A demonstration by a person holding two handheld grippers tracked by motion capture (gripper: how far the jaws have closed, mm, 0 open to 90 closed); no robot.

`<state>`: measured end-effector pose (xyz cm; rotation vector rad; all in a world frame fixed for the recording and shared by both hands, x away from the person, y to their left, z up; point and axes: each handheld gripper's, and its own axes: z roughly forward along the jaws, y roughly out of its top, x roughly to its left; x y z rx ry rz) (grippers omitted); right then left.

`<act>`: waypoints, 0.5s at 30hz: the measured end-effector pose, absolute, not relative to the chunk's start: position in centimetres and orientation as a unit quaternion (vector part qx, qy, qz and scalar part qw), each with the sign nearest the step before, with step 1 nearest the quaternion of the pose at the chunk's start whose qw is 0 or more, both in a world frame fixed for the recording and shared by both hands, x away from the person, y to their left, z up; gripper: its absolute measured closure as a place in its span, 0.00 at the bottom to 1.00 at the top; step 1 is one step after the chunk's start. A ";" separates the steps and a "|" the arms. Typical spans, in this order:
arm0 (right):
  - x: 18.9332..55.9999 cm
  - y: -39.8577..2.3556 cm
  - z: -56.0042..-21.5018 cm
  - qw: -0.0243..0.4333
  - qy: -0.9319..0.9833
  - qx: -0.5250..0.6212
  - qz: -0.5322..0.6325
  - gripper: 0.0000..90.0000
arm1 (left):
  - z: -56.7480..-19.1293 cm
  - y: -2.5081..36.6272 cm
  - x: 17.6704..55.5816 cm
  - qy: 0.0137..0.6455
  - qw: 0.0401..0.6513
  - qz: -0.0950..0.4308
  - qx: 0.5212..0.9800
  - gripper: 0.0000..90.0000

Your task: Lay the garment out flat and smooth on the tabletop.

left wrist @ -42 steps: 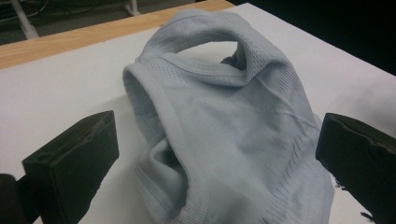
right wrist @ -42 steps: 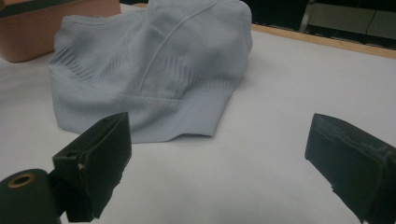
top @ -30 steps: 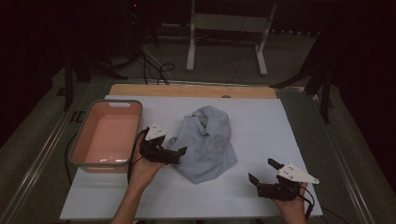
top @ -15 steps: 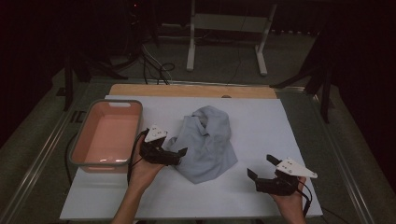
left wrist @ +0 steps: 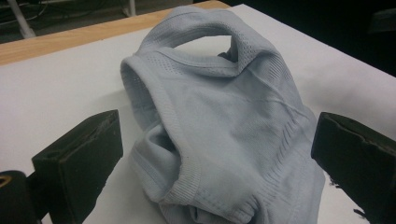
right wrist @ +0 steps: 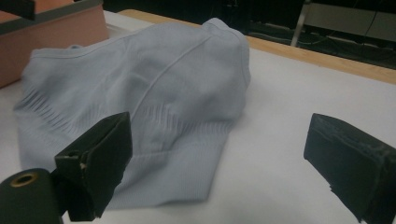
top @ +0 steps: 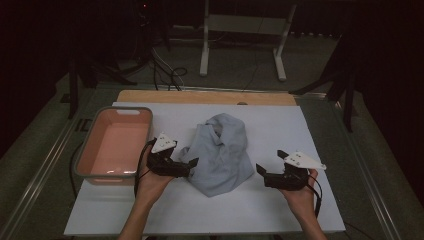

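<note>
**Both tongs spread around the crumpled garment**

I have the left gripper (top: 187, 166) drawn up to the near-left edge of the crumpled pale blue-grey knitted garment (top: 222, 152), its jaws spread wide with the cloth rising between them in the left gripper view; nothing is pinched yet. I judge it sits there because the folded, ribbed hem (left wrist: 187, 184) bunched just ahead of the jaws offers the thickest bite.

The right gripper (top: 267, 172) waits on the other side, just beside the garment's near-right edge and apart from it, jaws likewise wide open. From there its view looks along the flat lower border (right wrist: 163, 184) of the cloth, a sensible place to reach in for a second hold.

The garment lies in the middle of the white table sheet (top: 310, 125), heaped rather than flat. A rounded opening, a neck or armhole, stands up at its far end (left wrist: 208, 42), a seam runs down the back, and bands of ribbed knit cross the lower part. To the left, well clear of the cloth, stands the salmon-pink rectangular plastic tub with a grey rim (top: 87, 150), which looks to hold nothing.
</note>
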<state>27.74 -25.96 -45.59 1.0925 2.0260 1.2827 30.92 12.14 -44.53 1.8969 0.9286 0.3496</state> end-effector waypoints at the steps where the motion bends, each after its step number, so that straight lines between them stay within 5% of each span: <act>1: 28.7 -25.3 -45.8 0.252 0.750 0.402 0.461 0.10 | -44.5 12.2 30.9 0.382 0.481 0.143 0.776 0.04; 15: 31.6 -24.3 -47.3 0.220 0.767 0.419 0.434 0.17 | -44.2 12.4 30.7 0.380 0.487 0.143 0.774 0.04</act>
